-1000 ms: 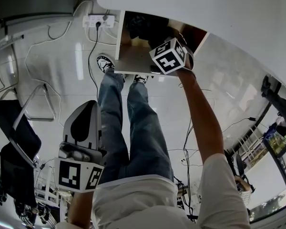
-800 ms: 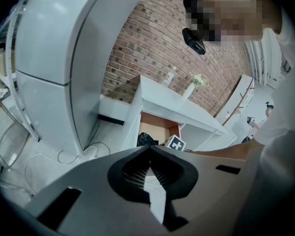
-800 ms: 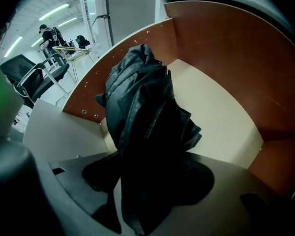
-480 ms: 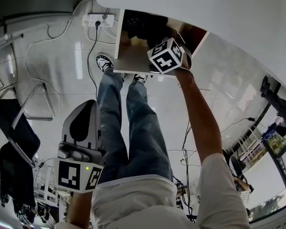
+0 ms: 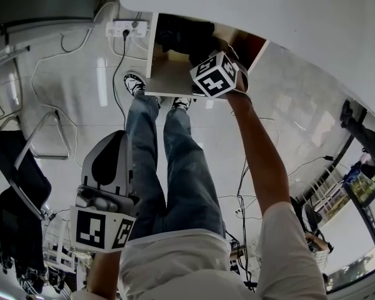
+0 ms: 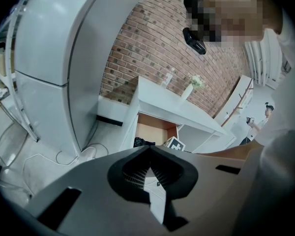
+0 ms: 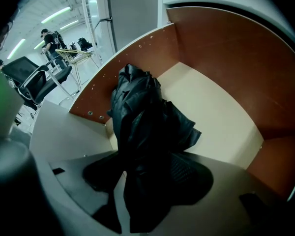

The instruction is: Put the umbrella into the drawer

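The umbrella [image 7: 142, 127], black and folded, was inside the open drawer [image 7: 211, 117], pinched by the right claw [image 7: 137, 181]. The left claw [image 6: 149, 154] was pressed together on nothing, low beside the person's leg [image 5: 175, 167], well apart from the drawer.

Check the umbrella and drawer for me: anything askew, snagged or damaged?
Nothing looks damaged or spilled. The one untidy thing is the umbrella: its black canopy is loose and bunched rather than wrapped tight. It sits toward one side wall of the open drawer, and the right gripper is shut on it.
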Available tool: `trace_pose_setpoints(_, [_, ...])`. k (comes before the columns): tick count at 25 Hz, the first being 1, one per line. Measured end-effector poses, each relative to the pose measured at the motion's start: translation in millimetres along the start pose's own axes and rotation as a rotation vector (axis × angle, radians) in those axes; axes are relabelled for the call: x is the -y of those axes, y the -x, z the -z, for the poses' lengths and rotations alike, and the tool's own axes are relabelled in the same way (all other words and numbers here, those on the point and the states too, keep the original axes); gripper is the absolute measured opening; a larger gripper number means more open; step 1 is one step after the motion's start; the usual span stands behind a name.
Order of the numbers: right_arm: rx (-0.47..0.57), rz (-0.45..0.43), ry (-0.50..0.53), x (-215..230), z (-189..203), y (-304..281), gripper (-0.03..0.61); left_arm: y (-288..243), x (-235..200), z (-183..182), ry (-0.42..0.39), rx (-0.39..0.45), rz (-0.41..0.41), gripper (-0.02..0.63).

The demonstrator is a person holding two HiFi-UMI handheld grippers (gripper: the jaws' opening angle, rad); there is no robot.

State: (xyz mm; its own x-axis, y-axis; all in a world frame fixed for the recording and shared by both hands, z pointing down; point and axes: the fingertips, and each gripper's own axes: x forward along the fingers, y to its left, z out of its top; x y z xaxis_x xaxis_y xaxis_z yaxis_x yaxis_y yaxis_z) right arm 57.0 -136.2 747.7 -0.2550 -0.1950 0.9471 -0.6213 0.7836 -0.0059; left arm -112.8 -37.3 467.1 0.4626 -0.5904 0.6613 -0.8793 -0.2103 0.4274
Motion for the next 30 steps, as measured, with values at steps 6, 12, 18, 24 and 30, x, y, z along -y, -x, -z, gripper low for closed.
trace_pose_setpoints(6, [0.006, -0.002, -0.004, -2, 0, 4, 0.281, 1, 2, 3, -0.003, 0.0, 0.004, 0.017])
trace_pose_setpoints(12, [0.014, -0.003, -0.004, -2, 0, 10, 0.262, 2, 6, 3, -0.007, 0.004, 0.008, 0.017])
trace_pose_setpoints(18, [0.024, -0.007, -0.007, -2, -1, 16, 0.235, 4, 9, 3, -0.018, 0.009, 0.007, 0.017])
trace_pose_setpoints(24, [0.042, -0.014, -0.014, -2, 1, 24, 0.2, 6, 14, 1, -0.023, 0.015, 0.0, 0.017])
trace_pose_setpoints(30, [0.057, -0.014, -0.019, -4, 1, 31, 0.156, 6, 25, -1, -0.029, 0.03, 0.007, 0.017])
